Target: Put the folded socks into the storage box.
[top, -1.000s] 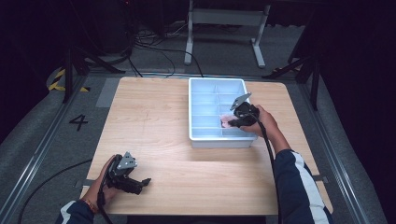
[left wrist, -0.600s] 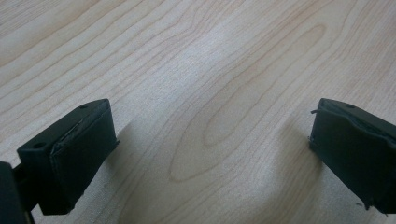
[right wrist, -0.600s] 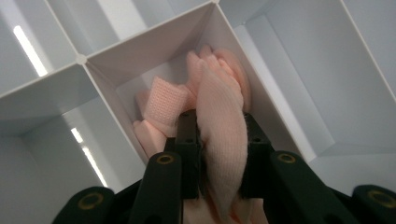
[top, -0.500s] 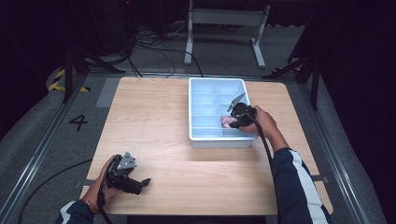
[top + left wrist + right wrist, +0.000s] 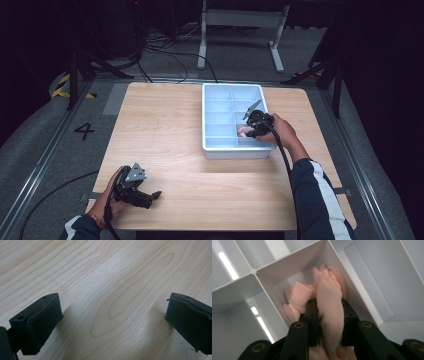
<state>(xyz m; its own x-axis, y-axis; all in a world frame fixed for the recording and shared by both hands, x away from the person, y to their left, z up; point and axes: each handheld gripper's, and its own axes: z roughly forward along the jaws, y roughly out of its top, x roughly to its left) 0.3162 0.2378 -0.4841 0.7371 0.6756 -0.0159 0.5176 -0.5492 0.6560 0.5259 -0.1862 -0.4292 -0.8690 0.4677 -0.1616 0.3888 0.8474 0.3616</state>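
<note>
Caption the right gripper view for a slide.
Right gripper shut on a pink knitted cloth, held over a compartment of the white divided tray.

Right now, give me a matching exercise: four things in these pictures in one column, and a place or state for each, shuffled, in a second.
Things:
1. left gripper
2. right gripper
3. pink cloth
4. white tray

Places or states:
A. divided into compartments, on the far right part of the table
B. pinched between two black jaws
C. open, low over bare wood near the table's near edge
D. shut, reaching into a compartment

Pairs: 1-C, 2-D, 3-B, 4-A
</note>
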